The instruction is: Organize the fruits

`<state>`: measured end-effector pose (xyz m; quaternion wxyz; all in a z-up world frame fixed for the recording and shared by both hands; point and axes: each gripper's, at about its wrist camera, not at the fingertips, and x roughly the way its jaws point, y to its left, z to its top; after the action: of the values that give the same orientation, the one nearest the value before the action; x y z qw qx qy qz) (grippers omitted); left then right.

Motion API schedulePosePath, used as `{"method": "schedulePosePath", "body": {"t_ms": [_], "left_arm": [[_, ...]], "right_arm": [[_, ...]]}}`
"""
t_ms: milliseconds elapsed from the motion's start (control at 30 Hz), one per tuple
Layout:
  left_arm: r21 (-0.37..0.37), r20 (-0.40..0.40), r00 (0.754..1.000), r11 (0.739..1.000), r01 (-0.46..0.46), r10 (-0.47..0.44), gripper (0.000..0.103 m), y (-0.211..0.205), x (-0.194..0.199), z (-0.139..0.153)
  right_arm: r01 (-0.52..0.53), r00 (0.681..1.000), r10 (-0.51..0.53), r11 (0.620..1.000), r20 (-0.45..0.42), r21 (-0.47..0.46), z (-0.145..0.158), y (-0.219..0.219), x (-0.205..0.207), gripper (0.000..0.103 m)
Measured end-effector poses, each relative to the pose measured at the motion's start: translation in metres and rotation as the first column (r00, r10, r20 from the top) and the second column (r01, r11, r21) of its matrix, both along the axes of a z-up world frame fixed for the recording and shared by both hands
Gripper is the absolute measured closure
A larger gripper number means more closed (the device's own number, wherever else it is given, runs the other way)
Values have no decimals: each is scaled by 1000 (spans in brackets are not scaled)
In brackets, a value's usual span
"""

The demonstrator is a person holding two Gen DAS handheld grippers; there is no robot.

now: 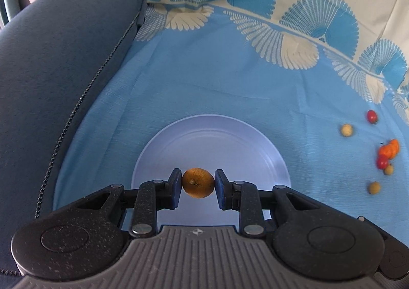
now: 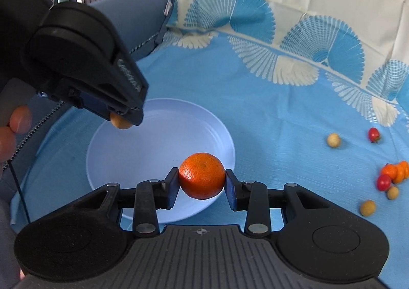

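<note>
I am carrying fruit to the plate (image 2: 102, 156), one piece in each hand. My left gripper (image 1: 198, 183) has its jaws clenched on a small brownish-orange fruit (image 1: 198, 182), held by its two sides above the near part of the pale plate. My right gripper (image 2: 202, 177) has its jaws grasping a bright orange tangerine (image 2: 202, 175), hanging over the plate's right-hand edge. From the right wrist view the left gripper shows up over the plate's far left rim, so the two are apart and not crowding each other.

The plate itself is bare; nothing has been put down in it yet. It lies on a blue patterned cloth (image 1: 230, 84), beside a dark blue cushion (image 1: 64, 59). Off to the right, well away from the plate, the other small fruits (image 2: 388, 176) wait on the cloth: red ones, pale round ones and an orange cluster.

I judge the step to be the delivery. Next I should lower both fruits close to the plate before letting go, since round fruit dropped from height would likely roll off.
</note>
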<state>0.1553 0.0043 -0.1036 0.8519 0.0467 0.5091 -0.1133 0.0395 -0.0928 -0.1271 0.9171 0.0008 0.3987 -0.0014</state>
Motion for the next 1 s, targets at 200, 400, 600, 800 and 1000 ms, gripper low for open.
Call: {"method": "schedulePosePath", "body": {"t_ms": [200,400,600,800,1000], "left_arm": [[43,-6,1000,999,5,-5,72,-5,14,-20],[31,60,997,999,38,-40,0,-3,10,-13],[32,89,996,999,-3,0,0,18,-19,13],[98,84,996,995,-12,4,0,39,-83,27],[113,111,994,993,-24,11,0,63,-138,43]], "right_arm": [[-1,999,1,1000,-33,-8,-17,-2,19,64],[-12,999,11,1000,-32,-25,-18,-3,26,48],[14,1000,-12,996,24,-86,12,-6,-6,15],[27,999,-27,1000,18,-11,45,-1,-67,8],[47,998,-48,999,27,11,65,14,-120,4]]}}
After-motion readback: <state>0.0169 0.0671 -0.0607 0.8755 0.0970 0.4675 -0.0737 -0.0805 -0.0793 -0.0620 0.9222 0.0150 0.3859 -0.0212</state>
